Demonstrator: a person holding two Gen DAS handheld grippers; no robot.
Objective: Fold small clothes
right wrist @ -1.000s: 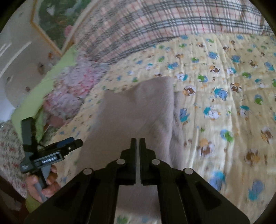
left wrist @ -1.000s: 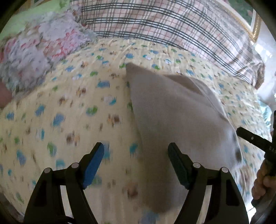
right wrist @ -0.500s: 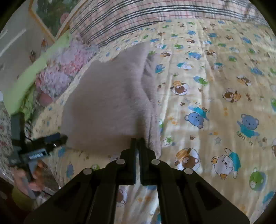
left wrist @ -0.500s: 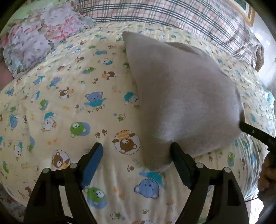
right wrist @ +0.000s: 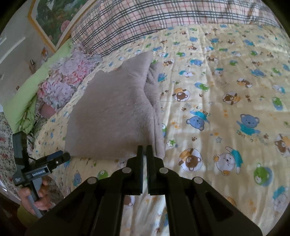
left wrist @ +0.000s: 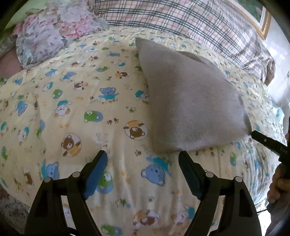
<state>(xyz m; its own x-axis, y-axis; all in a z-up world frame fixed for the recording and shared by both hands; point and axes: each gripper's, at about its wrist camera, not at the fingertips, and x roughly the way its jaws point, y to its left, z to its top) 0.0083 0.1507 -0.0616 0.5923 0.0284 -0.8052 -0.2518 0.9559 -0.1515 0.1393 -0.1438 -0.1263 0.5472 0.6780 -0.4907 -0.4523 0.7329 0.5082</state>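
Note:
A grey fleece garment (left wrist: 188, 101) lies spread on the yellow bear-print quilt (left wrist: 87, 109). My left gripper (left wrist: 143, 156) hovers open just short of the garment's near left corner, with only quilt between its fingers. In the right wrist view the same garment (right wrist: 112, 112) reaches down to my right gripper (right wrist: 144, 148), which is shut on its near edge. The right gripper's tip (left wrist: 253, 133) meets the garment's right corner in the left wrist view. The left gripper (right wrist: 63, 156) shows at the lower left of the right wrist view, held by a hand (right wrist: 41, 197).
A plaid pillow (left wrist: 190, 21) lies across the back of the bed. A floral pillow (left wrist: 54, 32) and a green cloth (right wrist: 25, 94) sit to the left. A framed picture (right wrist: 52, 16) hangs on the wall. The quilt drops off at the near edge (left wrist: 163, 225).
The garment hung between the left jaws a second ago; now it lies flatter on the quilt ahead of them. Both grippers have come down toward the bed, the right still pinching the cloth.

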